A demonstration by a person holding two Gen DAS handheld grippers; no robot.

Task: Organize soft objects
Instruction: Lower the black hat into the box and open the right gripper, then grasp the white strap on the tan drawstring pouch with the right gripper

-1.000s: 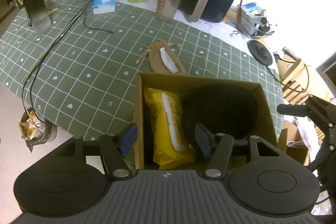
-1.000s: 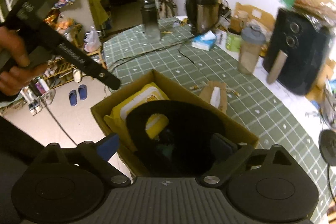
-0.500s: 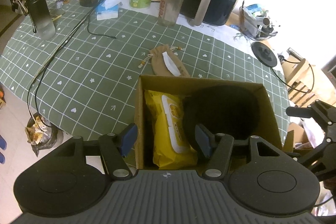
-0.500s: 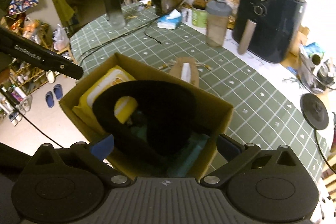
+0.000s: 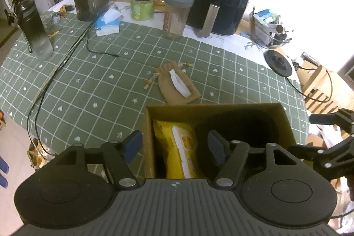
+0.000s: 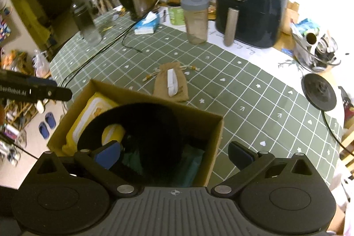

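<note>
The tan drawstring pouch point(image 5: 177, 85) lies flat on the green checked bench point(image 5: 88, 72), just beyond the far wall of the cardboard box point(image 5: 285, 123), its long axis running away from the box with the corded mouth at the far end. The box already holds a yellow wipes pack point(image 5: 177, 147) and a black hat point(image 6: 154, 125). Both tongs hover above the box, the pouch ahead of each. The left tongs point(image 5: 174, 146) are opening, straddling the box's left wall without pressing it. The right tongs point(image 6: 174, 154) stand spread and empty; judging by the views, they look slightly better lined up with the pouch.
</note>
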